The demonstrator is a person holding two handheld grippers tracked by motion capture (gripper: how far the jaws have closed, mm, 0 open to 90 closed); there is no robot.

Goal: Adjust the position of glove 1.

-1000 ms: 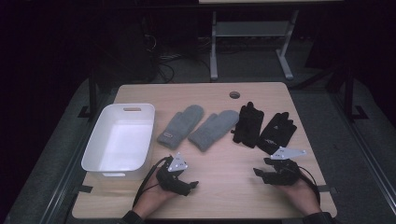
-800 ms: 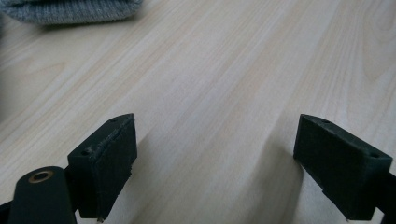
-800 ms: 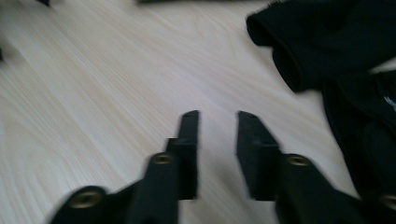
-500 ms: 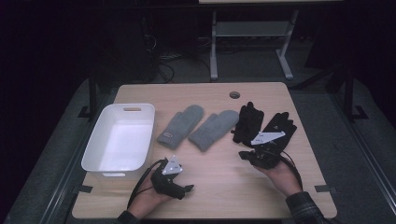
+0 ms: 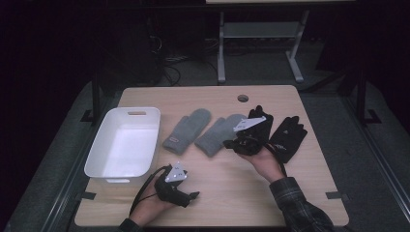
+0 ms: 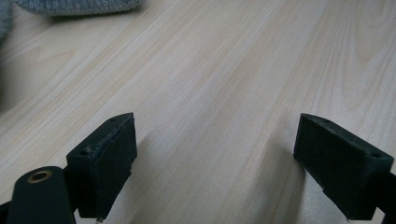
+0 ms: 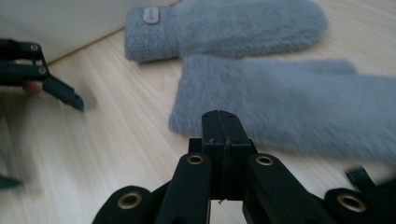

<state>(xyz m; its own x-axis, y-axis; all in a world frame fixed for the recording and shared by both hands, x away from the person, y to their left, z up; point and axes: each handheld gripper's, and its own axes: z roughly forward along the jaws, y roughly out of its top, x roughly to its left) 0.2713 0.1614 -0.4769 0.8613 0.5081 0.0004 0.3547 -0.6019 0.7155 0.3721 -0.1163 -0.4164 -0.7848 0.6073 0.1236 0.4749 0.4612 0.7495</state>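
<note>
The fingers (image 7: 224, 140) of the right gripper (image 5: 231, 143) were pressed together with nothing between them, while the left gripper (image 6: 224, 158) rested on the table (image 5: 309, 179) with its jaws spread wide and empty. The white tub (image 5: 123, 145) stood at the left edge. Two grey mittens (image 5: 220, 134) lay flat beside it, the nearer one just ahead of the right gripper. The mitten was judged light, soft and limp; its cuff edge (image 7: 184, 114) offered the best hold.

Right claw (image 7: 223, 126) has its jaws pressed together; left claw (image 6: 224, 158) gapes wide.
</note>
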